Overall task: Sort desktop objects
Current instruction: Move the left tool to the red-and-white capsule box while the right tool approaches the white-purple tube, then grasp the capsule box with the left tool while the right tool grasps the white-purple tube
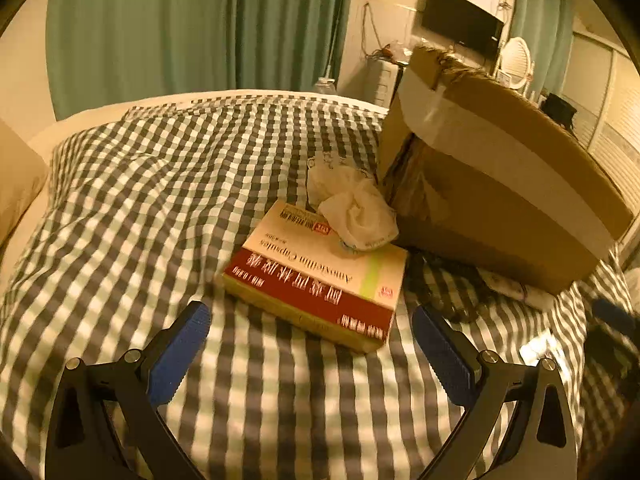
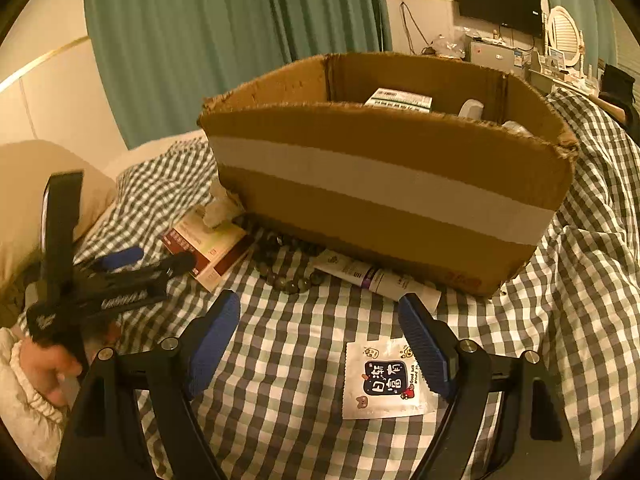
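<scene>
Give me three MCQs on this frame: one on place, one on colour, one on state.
1. Where is the crumpled tissue?
A. on the medicine box
B. inside the carton
C. on the sachet

2. What colour is the band around the carton?
A. red
B. white
C. green

3. How are the right hand-held gripper jaws?
A. shut on the tube
B. shut on the beads
C. open, holding nothing

Key:
1 A, it rests on the medicine box top beside the carton.
2 B, a pale strip crosses the brown wall.
3 C, the blue pads stand apart over the checked cover, short of the tube and beads.
</scene>
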The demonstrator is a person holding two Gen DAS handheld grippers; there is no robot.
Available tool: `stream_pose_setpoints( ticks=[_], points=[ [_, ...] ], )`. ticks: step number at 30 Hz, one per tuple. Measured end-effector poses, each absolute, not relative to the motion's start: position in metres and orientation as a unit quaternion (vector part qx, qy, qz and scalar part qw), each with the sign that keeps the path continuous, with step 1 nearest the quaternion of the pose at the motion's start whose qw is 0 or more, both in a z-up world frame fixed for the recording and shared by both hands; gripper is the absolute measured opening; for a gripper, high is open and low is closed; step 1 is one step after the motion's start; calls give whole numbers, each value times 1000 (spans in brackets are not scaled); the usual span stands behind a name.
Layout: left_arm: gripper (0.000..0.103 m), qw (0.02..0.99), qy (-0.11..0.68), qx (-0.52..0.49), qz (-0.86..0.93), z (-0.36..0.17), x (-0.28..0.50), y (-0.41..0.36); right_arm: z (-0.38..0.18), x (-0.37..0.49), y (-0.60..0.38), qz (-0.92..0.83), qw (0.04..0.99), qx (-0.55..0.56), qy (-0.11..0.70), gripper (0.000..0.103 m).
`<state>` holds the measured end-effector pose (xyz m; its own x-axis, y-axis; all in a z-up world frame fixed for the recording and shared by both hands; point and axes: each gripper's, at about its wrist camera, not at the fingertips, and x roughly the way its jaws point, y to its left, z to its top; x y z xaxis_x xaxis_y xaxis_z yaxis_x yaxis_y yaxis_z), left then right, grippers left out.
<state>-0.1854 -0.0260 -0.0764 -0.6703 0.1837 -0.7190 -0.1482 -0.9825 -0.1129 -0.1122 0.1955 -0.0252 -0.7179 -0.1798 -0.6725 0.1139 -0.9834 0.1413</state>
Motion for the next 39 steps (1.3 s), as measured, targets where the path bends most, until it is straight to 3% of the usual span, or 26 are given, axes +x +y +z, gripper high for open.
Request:
stream_pose_setpoints(
  ticks=[6, 13, 24, 33, 39],
  points=[
    [103, 22, -126, -400, 907, -78, -196, -14, -28, -120, 192, -926, 63, 369, -43, 83],
    [103, -63, -77, -411, 906, -94, -226, 20, -25, -116, 198, -929, 55, 362, -47, 83],
    [103, -50, -168, -452, 875, -108, -189, -72, -26, -121, 203, -927, 52, 369, -48, 83],
    [103, 47, -124, -420, 898, -78, -184, -24, -52, -166, 202, -903, 59, 424, 44, 83],
    [103, 60, -81, -413, 905, -88, -182, -5, -81, -192, 193, -879, 36, 466, 97, 79]
  ],
)
